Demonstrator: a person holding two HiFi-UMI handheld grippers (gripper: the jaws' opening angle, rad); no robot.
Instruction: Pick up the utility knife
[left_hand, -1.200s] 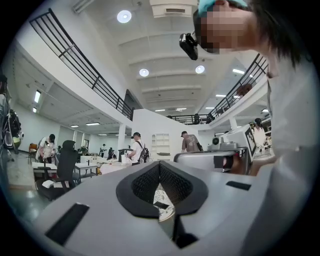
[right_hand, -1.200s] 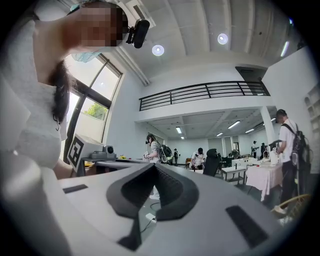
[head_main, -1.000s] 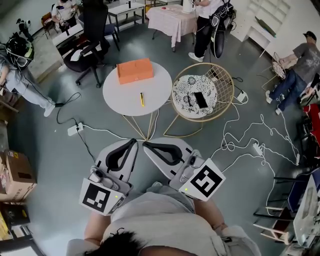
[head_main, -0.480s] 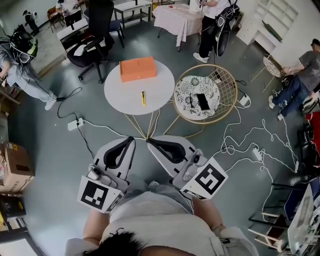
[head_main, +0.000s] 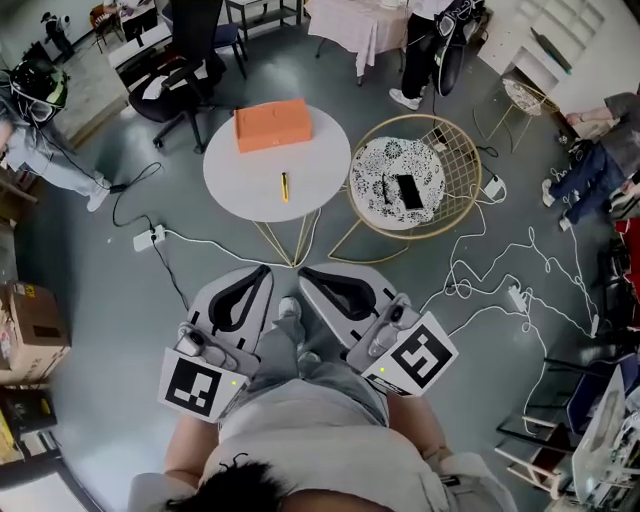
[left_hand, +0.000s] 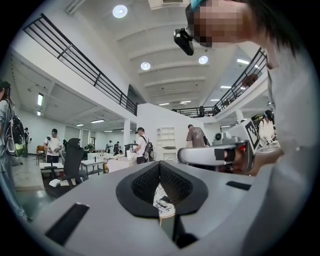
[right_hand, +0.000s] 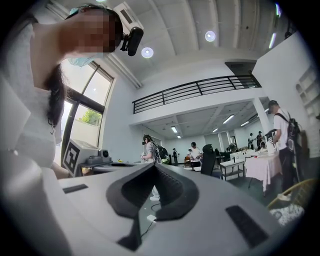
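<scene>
1. Yellow knife (head_main: 284, 186) lies alone near the middle of the round white desk (head_main: 240, 180). It is near the orange box (head_main: 272, 124) but apart from it, and well ahead of both grippers.
2. Left gripper (head_main: 260, 275) and right gripper (head_main: 308, 277) hang low and side by side, close to the person's body. Left fingers (left_hand: 142, 187) and right fingers (right_hand: 175, 192) are each closed tip to tip, with nothing between them.
3. The step in hand looks like the approach. It would go best with one gripper reaching out and parting its fingers before it descends. The fingers should straddle the knife's narrow width at mid-body. The knife is slim and flat, so they should close low, right at the desk top.
4. The orange box is closed, so its contents are hidden. The wire basket (head_main: 450, 160) just beside the desk holds a speckled cushion (head_main: 380, 175) with a dark flat thing (head_main: 408, 190) on it.
</scene>
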